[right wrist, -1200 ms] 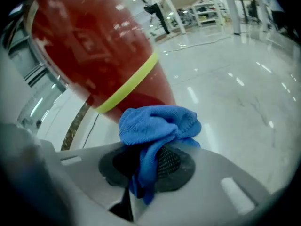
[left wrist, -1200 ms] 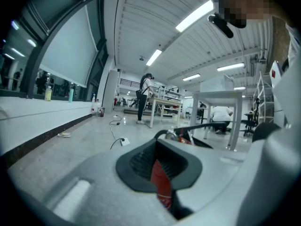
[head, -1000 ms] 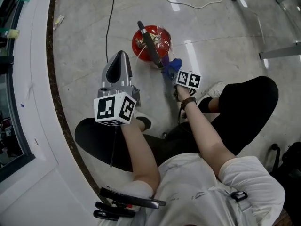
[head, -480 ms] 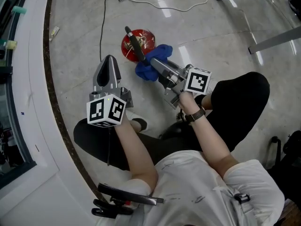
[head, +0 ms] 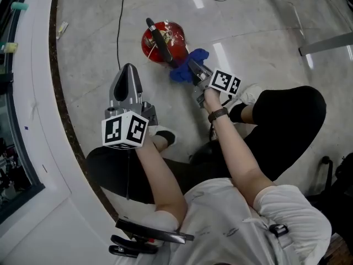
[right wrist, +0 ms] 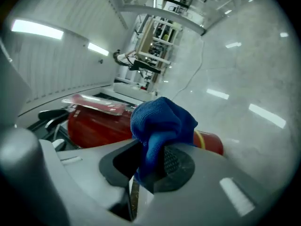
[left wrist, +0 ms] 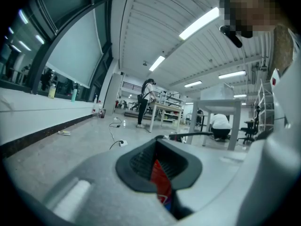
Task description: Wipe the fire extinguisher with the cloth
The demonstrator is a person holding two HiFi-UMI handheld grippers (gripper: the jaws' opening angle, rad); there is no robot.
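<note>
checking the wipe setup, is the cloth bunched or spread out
Bunched: the cloth is a crumpled blue wad pinched in the right tongs, with no flat part showing.

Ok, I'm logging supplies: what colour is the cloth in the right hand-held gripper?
The cloth is blue, clearest in the right gripper view.

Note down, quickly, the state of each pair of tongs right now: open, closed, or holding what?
Left tongs: closed, holding nothing.
Right tongs: closed on the blue cloth.
</note>
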